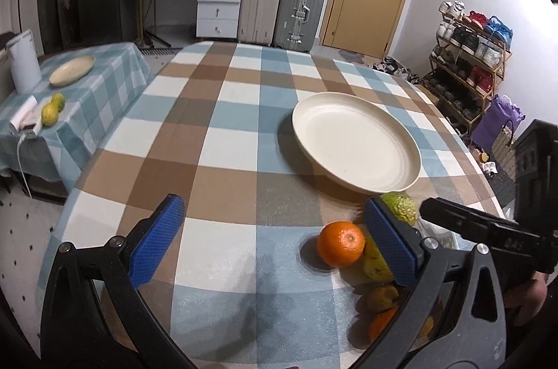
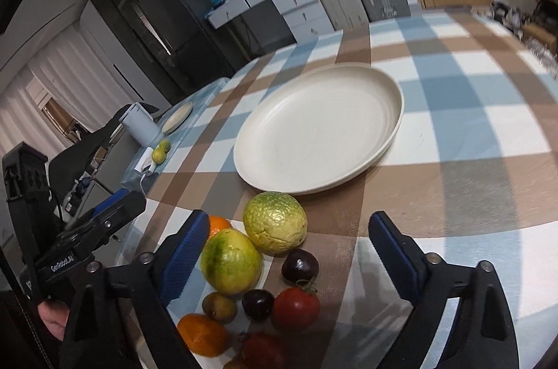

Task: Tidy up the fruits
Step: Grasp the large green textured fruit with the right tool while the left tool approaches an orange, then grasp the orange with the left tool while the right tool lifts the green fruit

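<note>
Fruit pile at the near table edge, both grippers open.
The right gripper [image 2: 286,259] brackets the fruit pile [image 2: 259,268], jaws spread; the left gripper [image 1: 272,243] stands empty, beside the orange [image 1: 341,243]. Beyond, the cream plate [image 2: 319,132] sits mid-table [image 1: 223,111].

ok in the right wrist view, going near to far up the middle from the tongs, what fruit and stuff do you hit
red tomato → dark plum → wrinkled green-yellow fruit → cream plate → far stretch of the checked tablecloth
</note>
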The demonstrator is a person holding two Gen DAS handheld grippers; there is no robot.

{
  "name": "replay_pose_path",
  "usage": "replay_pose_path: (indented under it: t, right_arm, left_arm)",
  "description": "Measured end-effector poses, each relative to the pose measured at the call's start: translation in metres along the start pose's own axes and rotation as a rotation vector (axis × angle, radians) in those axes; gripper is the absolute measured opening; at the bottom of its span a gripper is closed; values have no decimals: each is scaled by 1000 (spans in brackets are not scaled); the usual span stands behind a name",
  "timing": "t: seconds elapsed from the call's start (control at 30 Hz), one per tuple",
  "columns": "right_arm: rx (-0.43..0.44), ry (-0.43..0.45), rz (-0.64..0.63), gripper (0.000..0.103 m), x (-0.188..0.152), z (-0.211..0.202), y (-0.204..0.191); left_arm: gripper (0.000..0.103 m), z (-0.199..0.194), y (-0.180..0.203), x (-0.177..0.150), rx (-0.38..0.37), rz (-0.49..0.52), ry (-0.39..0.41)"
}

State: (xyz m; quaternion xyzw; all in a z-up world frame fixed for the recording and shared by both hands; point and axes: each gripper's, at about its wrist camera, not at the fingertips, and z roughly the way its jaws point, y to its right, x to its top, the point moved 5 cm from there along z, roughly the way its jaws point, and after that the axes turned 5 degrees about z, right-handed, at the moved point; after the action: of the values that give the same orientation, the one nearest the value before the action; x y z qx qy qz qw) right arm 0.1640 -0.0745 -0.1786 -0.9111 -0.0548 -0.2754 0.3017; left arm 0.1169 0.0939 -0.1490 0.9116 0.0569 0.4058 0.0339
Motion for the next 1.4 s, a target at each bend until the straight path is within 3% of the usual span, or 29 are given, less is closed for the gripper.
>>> replay_pose_path:
  t: [0.37, 0.5, 0.6, 1.07, 1.4]
  right_arm:
    - [38, -84, 19, 72, 3, 33, 2]
    - [69, -110, 21, 63, 2, 40, 2]
    - [97, -115, 18, 49, 1, 40, -2]
    - [128, -105, -55, 47, 1, 35, -10]
    - [186, -62, -62, 47, 5, 19, -13]
  left_arm:
    - [102, 25, -8, -4, -38, -23, -43]
    - [102, 33, -8, -6, -55, -27, -56]
    - [102, 37, -8, -8, -74, -30, -66]
    - [102, 54, -2, -15, -171, -63, -153]
    - [93, 70, 11, -20, -243, -90, -233]
